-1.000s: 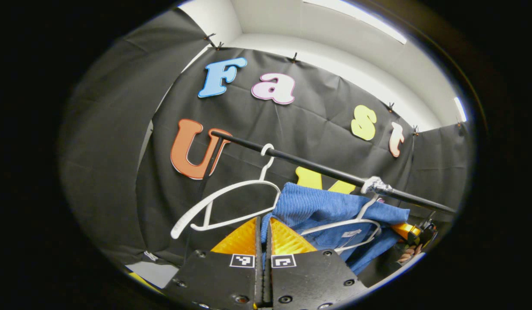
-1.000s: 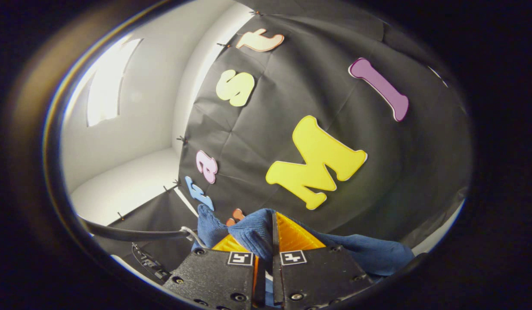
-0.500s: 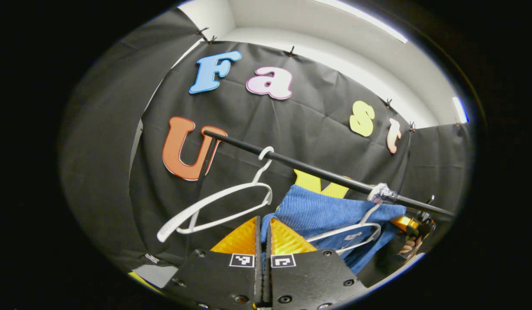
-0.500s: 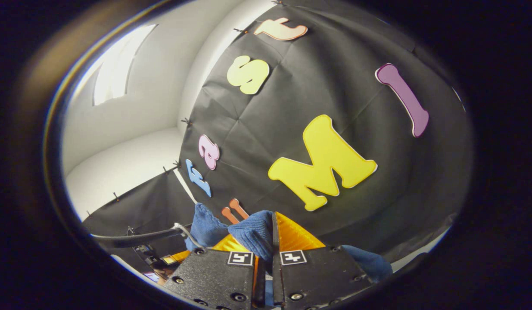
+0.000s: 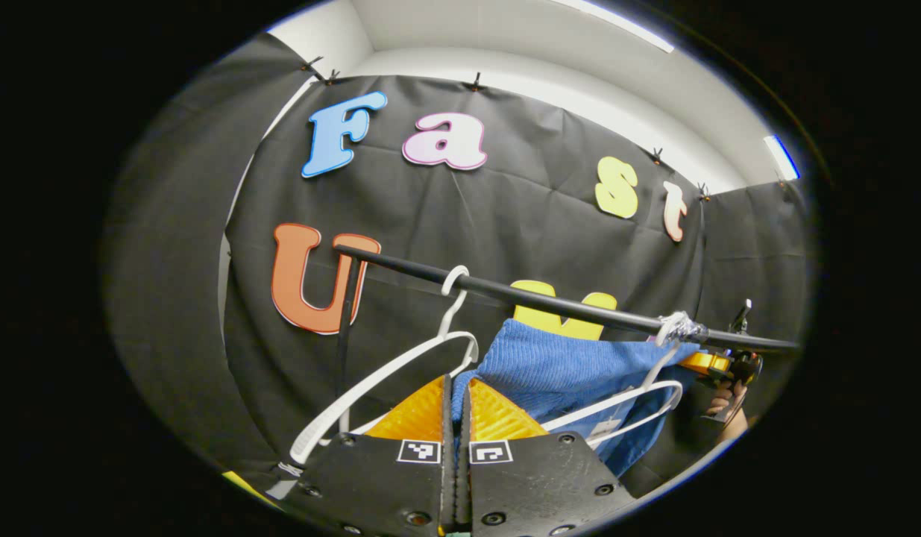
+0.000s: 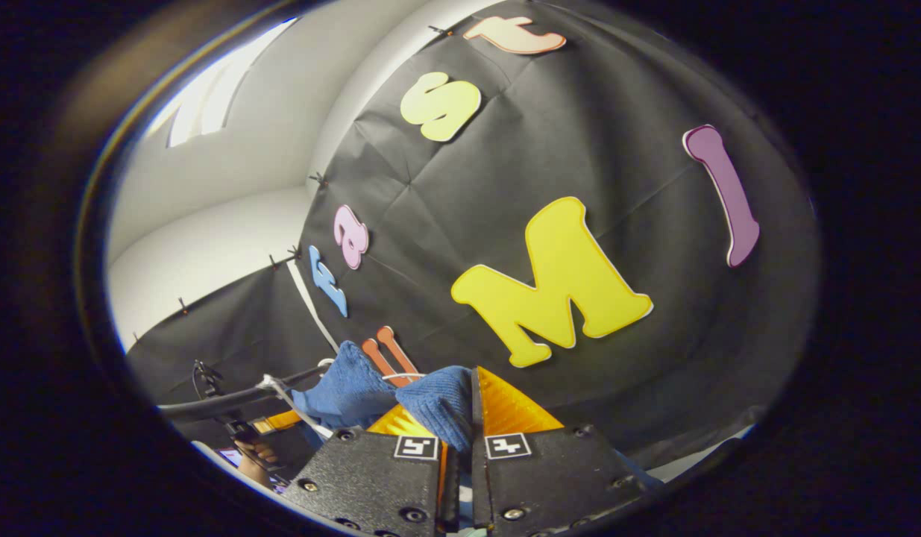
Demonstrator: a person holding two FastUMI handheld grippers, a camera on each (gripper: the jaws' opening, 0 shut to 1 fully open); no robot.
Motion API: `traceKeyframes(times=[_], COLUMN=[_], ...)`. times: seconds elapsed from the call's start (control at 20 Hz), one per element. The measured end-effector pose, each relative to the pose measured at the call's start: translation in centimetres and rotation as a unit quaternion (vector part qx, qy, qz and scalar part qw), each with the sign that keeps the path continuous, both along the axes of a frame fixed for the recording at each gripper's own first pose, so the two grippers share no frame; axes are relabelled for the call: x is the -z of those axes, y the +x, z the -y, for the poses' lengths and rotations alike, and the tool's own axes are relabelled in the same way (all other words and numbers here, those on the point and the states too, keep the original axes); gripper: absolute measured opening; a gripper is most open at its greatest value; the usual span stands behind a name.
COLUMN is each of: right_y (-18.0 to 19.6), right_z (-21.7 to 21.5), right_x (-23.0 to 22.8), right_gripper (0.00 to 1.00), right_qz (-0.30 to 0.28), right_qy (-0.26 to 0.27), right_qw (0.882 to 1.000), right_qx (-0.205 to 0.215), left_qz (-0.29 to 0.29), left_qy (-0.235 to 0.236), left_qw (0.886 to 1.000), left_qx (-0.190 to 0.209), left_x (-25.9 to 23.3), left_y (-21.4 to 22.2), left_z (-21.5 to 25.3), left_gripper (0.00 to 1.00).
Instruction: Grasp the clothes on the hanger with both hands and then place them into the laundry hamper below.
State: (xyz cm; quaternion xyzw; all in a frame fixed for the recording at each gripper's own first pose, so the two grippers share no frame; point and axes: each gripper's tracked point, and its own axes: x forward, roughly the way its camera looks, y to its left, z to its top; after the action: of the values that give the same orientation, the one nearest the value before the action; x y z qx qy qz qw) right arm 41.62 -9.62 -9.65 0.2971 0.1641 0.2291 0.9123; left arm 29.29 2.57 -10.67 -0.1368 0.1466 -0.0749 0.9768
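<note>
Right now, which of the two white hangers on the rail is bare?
The left hanger, hooked nearer the rail's post, is bare; the other hanger lies against the blue garment.

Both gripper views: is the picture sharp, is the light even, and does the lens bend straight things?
Left gripper view: sharp; the black rail bows from the fisheye lens, and a bright ceiling strip glares at the top. The blue garment and white hanger are evenly lit. Right gripper view: sharp at centre; the white wall at the left is overexposed, and the garment at the right gripper is slightly dim.
</note>
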Motion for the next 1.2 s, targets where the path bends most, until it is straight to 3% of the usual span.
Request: traceKeyframes(times=[0.05, 0.15, 0.2, 0.3, 0.35, 0.45, 1.2], right_y=[0.3, 0.8, 1.0, 1.0, 1.2, 1.3, -2.1], right_z=[0.0, -0.1, -0.2, -0.3, -0.4, -0.4, -2.2], right_x=[0.6, 2.3, 3.1, 4.7, 5.3, 7.1, 15.4], right_gripper=[0.1, 0.1, 0.1, 0.1, 0.1, 0.1, 0.1], right_qz=[-0.009, -0.028, -0.038, -0.055, -0.063, -0.081, -0.161], right_qy=[-0.001, 0.002, 0.007, 0.026, 0.035, 0.045, 0.075], right_qw=[1.0, 1.0, 0.999, 0.998, 0.997, 0.995, 0.984], right_qx=[-0.003, -0.011, -0.014, -0.019, -0.021, -0.021, -0.006], left_qz=[-0.002, -0.006, -0.007, -0.011, -0.012, -0.019, -0.05], left_qy=[0.006, 0.005, 0.002, 0.0, 0.001, 0.003, 0.006], left_qw=[1.0, 1.0, 1.0, 1.0, 1.0, 0.999, 0.999], left_qx=[0.003, 0.009, 0.013, 0.02, 0.023, 0.027, 0.015], left_x=[0.3, 0.6, 0.8, 1.1, 1.4, 2.0, 6.1], left_y=[0.1, 0.1, 0.1, 0.2, 0.2, 0.2, -2.6], left_z=[0.0, 0.0, -0.1, -0.2, -0.3, -0.3, -0.8], left_gripper=[0.0, 0.0, 0.05, 0.0, 0.05, 0.0, 0.0])
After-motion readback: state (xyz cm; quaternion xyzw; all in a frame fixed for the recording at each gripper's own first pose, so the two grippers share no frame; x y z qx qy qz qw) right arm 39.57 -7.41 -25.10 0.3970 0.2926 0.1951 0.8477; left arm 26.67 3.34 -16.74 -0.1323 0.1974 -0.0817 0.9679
